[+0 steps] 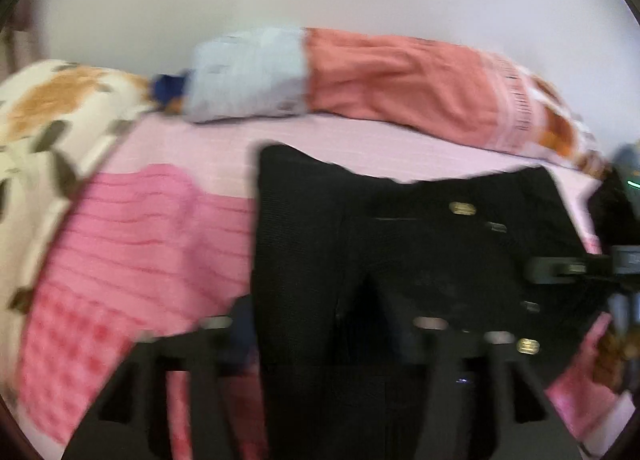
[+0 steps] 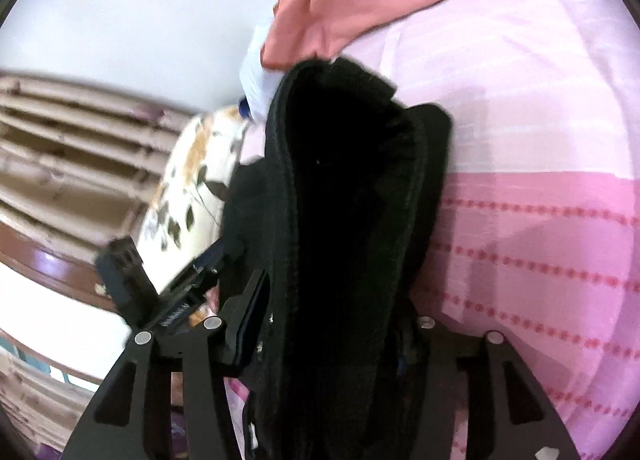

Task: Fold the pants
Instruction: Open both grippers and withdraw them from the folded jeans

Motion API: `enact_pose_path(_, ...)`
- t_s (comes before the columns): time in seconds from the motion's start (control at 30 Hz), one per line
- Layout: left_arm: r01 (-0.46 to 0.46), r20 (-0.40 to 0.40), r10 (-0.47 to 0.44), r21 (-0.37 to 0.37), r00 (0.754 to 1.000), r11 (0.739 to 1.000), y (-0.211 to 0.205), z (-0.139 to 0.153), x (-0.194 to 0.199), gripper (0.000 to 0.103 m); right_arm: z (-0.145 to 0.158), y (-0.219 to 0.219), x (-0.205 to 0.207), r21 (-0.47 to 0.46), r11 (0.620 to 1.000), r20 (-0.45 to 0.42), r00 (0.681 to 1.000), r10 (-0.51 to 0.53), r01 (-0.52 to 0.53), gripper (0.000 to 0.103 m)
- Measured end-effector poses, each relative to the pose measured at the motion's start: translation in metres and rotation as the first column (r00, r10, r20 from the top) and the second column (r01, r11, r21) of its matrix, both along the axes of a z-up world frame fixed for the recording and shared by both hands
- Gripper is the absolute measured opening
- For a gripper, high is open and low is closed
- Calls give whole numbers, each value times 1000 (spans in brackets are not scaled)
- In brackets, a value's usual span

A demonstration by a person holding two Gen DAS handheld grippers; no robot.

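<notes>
The black pants (image 1: 400, 244) with gold buttons hang lifted above the pink bed sheet (image 1: 132, 244). My left gripper (image 1: 328, 336) is shut on the pants' fabric, which covers its fingertips. In the right wrist view the pants (image 2: 344, 220) drape in a thick fold over my right gripper (image 2: 332, 340), which is shut on them. The right gripper (image 1: 568, 268) shows at the right edge of the left wrist view, holding the pants' side. The left gripper (image 2: 188, 292) shows at the lower left of the right wrist view.
A long salmon and pale-blue pillow (image 1: 360, 80) lies along the wall at the bed's far side. A floral white and orange blanket (image 1: 48, 116) is at the left. A wooden slatted piece of furniture (image 2: 60, 164) stands beyond the bed.
</notes>
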State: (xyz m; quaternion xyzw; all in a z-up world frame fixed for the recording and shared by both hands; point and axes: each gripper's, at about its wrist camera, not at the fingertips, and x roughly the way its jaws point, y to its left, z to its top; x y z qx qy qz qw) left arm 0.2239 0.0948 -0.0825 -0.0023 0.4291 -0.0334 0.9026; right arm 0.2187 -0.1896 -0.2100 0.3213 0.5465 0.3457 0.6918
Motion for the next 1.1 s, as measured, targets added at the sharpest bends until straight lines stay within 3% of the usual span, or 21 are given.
enact_pose_path(0.03, -33, 16, 33, 17, 999, 999, 3, 2, -1, 80, 3, -6, -4, -27, 999, 13, 999, -37, 37, 52)
enact_pose_path(0.1, -67, 38, 67, 0, 997, 998, 14, 6, -5, 83, 15, -12, -11, -96, 991, 66, 994, -82, 88, 65)
enact_pose_path(0.2, -132, 23, 132, -36, 991, 991, 27, 13, -13, 86, 41, -12, -35, -192, 972, 187, 977, -103, 139, 71)
enact_pose_path(0.27, -151, 41, 154, -64, 987, 986, 32, 18, -24, 87, 64, -2, -55, -251, 957, 274, 959, -77, 148, 95)
enact_pose_path(0.3, -162, 46, 165, -57, 985, 985, 32, 21, -28, 89, 79, 7, -69, -305, 939, 334, 941, -52, 160, 98)
enact_pose_path(0.5, -161, 102, 160, 5, 982, 987, 3, 38, -68, 91, 138, 43, -131, -478, 838, 567, 821, 63, 265, 101)
enact_pose_path(0.6, -151, 137, 148, 11, 979, 988, -11, 50, -85, 93, 153, 38, -158, -457, 800, 640, 768, -7, 388, 102)
enact_pose_path(0.7, -154, 195, 149, 10, 969, 988, -22, 69, -107, 96, 162, 25, -171, -349, 823, 670, 734, -115, 448, 102)
enact_pose_path(0.77, -147, 241, 143, -1, 960, 989, -27, 83, -122, 97, 164, 19, -172, -325, 821, 657, 736, -161, 470, 103)
enact_pose_path(0.9, -141, 307, 123, 39, 944, 989, -42, 105, -144, 100, 164, 19, -169, -368, 832, 580, 802, -145, 416, 103)
enact_pose_path(1.0, -140, 328, 96, 112, 940, 984, -55, 115, -155, 101, 173, 27, -182, -412, 805, 615, 782, -99, 426, 103)
enact_pose_path(1.1, -128, 368, 70, 135, 927, 982, -61, 126, -170, 103, 182, 33, -193, -425, 786, 652, 754, -79, 450, 103)
